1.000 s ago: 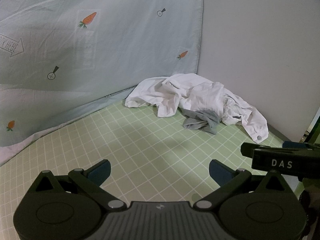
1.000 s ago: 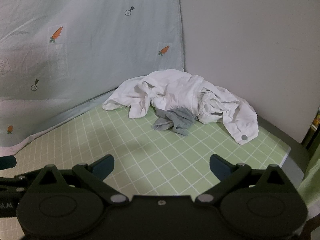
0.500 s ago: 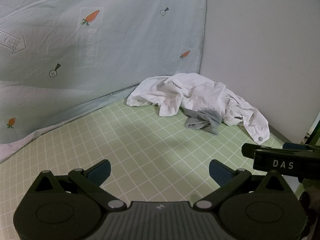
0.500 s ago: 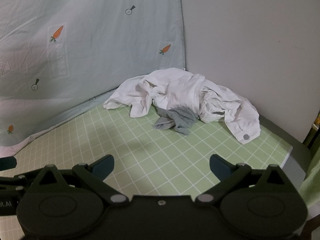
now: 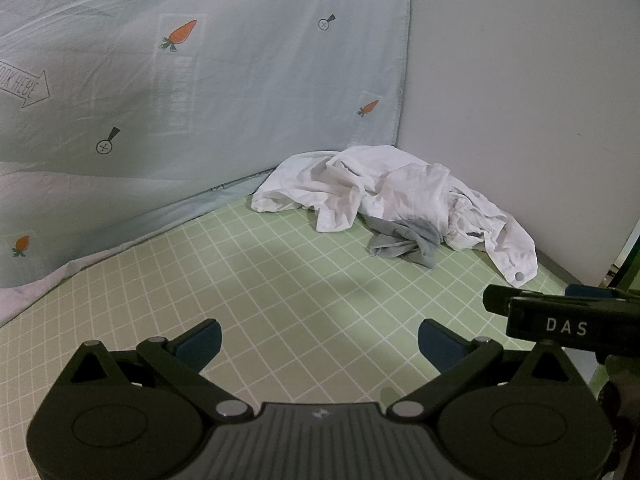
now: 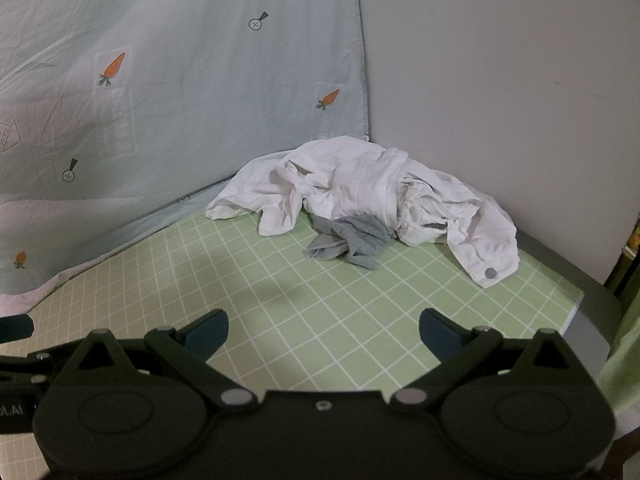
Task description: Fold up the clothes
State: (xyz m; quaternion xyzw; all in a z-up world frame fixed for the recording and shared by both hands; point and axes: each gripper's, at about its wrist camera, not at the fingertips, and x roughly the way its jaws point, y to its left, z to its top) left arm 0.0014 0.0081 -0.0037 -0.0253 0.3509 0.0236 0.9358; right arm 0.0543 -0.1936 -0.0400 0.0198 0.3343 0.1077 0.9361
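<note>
A crumpled white garment [image 5: 400,196] lies in the far corner of the green checked table [image 5: 280,280], with a small grey garment [image 5: 404,240] at its front edge. The same white heap [image 6: 360,192] and grey piece [image 6: 352,240] show in the right wrist view. My left gripper [image 5: 320,338] is open and empty, well short of the clothes. My right gripper [image 6: 323,330] is open and empty, also short of them. The right gripper's side also shows at the right edge of the left wrist view [image 5: 560,320].
A pale blue sheet with carrot prints [image 5: 180,100] hangs along the left and back. A plain white wall [image 5: 520,100] stands behind the clothes. The table's right edge [image 6: 576,304] drops off beside a grey surface.
Both grippers have drifted slightly toward the clothes heap, which now appears a little larger. Both stay open and empty.
</note>
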